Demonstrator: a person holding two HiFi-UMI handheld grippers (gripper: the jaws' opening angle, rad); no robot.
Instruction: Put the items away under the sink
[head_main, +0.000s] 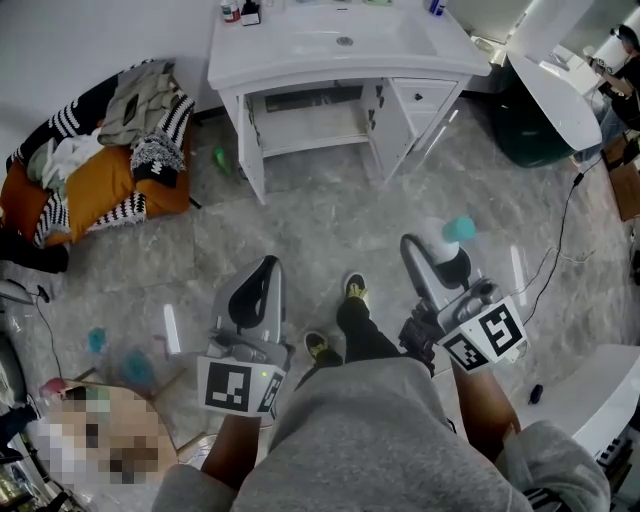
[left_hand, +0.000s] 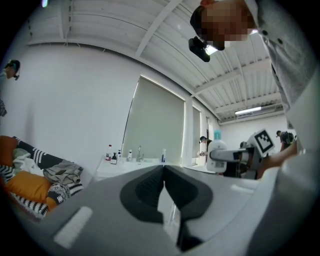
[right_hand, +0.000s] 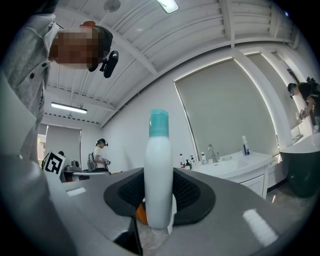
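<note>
A white bottle with a teal cap (right_hand: 159, 180) stands upright between the pads of my right gripper (right_hand: 159, 202), which is shut on it. In the head view that bottle (head_main: 455, 238) sits at the tip of the right gripper (head_main: 438, 252), above the grey floor. My left gripper (head_main: 264, 270) is held beside it with its jaws shut and nothing between them (left_hand: 163, 170). The white sink cabinet (head_main: 340, 62) stands ahead against the wall. Its doors hang open on the cupboard (head_main: 310, 120) underneath. Small bottles (head_main: 240, 12) stand on its top.
A heap of clothes and an orange cushion (head_main: 100, 150) lies at the left wall. A green item (head_main: 220, 158) lies on the floor by the cabinet, and teal items (head_main: 135, 368) lie at lower left. A dark green tub (head_main: 535, 130) and a cable (head_main: 560, 240) are at the right.
</note>
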